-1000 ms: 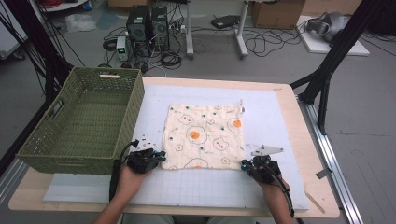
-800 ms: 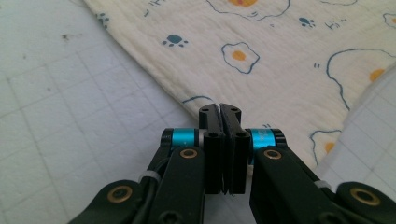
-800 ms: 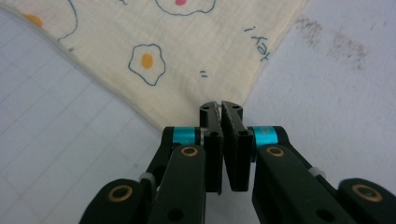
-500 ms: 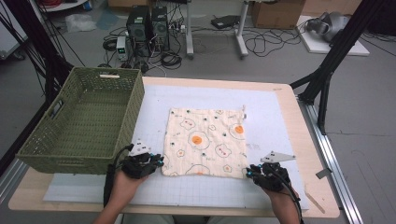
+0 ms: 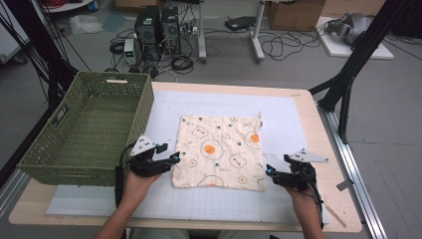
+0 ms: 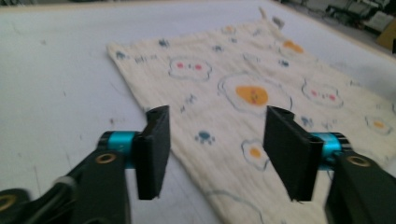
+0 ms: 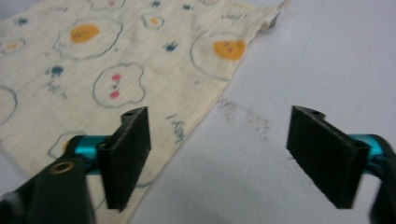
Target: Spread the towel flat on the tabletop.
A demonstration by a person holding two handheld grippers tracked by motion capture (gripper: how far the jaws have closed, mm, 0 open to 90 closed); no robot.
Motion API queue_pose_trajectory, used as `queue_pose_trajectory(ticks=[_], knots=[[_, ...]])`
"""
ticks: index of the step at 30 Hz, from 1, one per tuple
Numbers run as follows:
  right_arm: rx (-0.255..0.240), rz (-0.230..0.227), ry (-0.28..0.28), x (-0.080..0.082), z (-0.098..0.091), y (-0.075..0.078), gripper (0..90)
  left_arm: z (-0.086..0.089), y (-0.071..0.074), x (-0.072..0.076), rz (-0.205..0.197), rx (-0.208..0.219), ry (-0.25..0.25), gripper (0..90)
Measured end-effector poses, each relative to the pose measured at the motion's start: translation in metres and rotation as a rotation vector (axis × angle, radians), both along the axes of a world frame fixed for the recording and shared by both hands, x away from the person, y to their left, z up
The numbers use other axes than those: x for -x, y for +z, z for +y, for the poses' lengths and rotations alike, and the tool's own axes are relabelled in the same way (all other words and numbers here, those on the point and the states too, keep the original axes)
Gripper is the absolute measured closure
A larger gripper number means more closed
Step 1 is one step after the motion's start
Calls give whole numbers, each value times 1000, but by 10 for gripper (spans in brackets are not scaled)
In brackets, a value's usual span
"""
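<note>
A cream cloth (image 5: 219, 152) printed with fried eggs lies flat on the white mat (image 5: 288, 119). My left gripper (image 5: 171, 160) hovers at the cloth's near left corner. In the left gripper view its jaws (image 6: 217, 149) have just been opening, and the cloth (image 6: 243, 79) lies loose below them, not pinched. My right gripper (image 5: 271, 173) sits just off the near right corner. Its jaws (image 7: 219, 149) have also just been opening and stand wide over bare mat. The cloth's edge (image 7: 116, 56) runs under one of its fingers (image 7: 126, 154).
A green wicker basket (image 5: 84, 129) stands at the left of the table, close beside my left hand. The wooden table edge (image 5: 328, 144) runs along the right. Black frame legs and cables stand on the floor beyond.
Both grippers went from shut at the cloth's near corners to open, letting the cloth go. Both hands rose a little, and the right one drew off to the right.
</note>
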State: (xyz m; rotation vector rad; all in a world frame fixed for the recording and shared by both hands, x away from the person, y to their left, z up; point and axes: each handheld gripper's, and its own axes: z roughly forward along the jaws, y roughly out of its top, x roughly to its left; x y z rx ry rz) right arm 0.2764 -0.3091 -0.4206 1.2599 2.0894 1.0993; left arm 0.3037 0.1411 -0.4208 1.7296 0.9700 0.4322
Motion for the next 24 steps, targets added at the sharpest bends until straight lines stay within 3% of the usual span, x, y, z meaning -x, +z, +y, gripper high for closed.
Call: queue_pose_trajectory(ticks=[2,5,11,17,24], knots=[[-19,-21,-6,-5,-4,4,155,1,2,-2,-27,13,1,284],[7,-52,11,-12,-5,5,116,3,3,-3,-50,24,7,229],[45,-77,53,-18,-1,3,115,5,3,-3,-62,42,1,228],[-1,-89,31,-14,-5,7,114,7,-1,-3,-50,30,-6,230],[8,-68,31,-13,-3,4,114,7,-2,-2,-47,17,-7,251]])
